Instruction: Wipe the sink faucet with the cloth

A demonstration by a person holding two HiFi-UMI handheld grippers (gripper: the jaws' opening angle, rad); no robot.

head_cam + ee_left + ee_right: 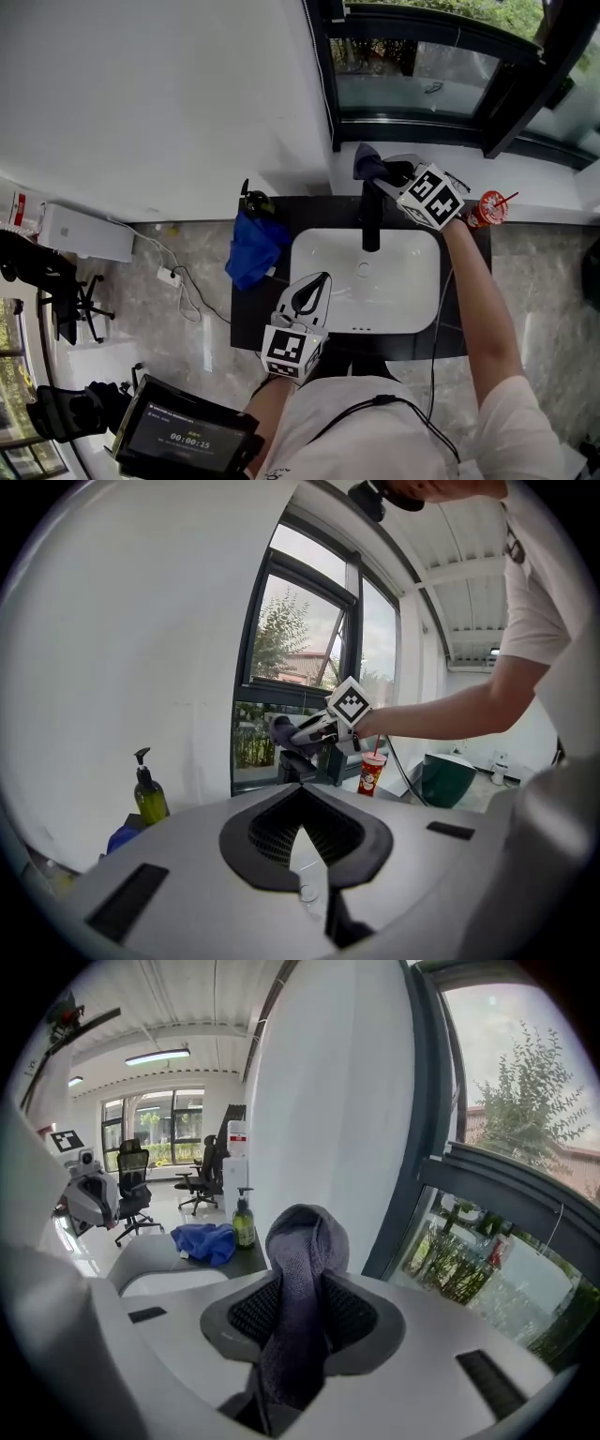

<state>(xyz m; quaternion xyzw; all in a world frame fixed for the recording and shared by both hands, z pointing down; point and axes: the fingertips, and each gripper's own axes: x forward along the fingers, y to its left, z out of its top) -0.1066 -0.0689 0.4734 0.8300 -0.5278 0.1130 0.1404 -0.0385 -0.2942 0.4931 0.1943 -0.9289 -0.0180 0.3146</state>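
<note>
The dark grey-purple cloth [306,1241] is pinched between the 2 jaws of the right tool [302,1309]. It runs lengthwise along the ribbed pads, and a folded hump of it stands out past the tips. In the head view this bunch of cloth [367,161] juts from the right tool [386,172] at the back of the sink, right over the top of the black faucet [371,221]. I cannot tell whether cloth and faucet touch. The left gripper view shows the same: the cloth [281,729] sits just above the faucet [298,765], in front of the window.

The faucet stands at the rear edge of the white sink [412,281], which is set in a dark table [249,314]. The left tool [319,286] hangs over the sink's front left rim, well apart from the faucet. Its jaws are pressed together at the tips with nothing between them [302,803].

A crumpled blue cloth [253,249] lies on the table left of the sink, with a soap bottle [255,201] just behind it. A red cup with a straw [487,208] stands at the table's back right corner, near the right tool.
</note>
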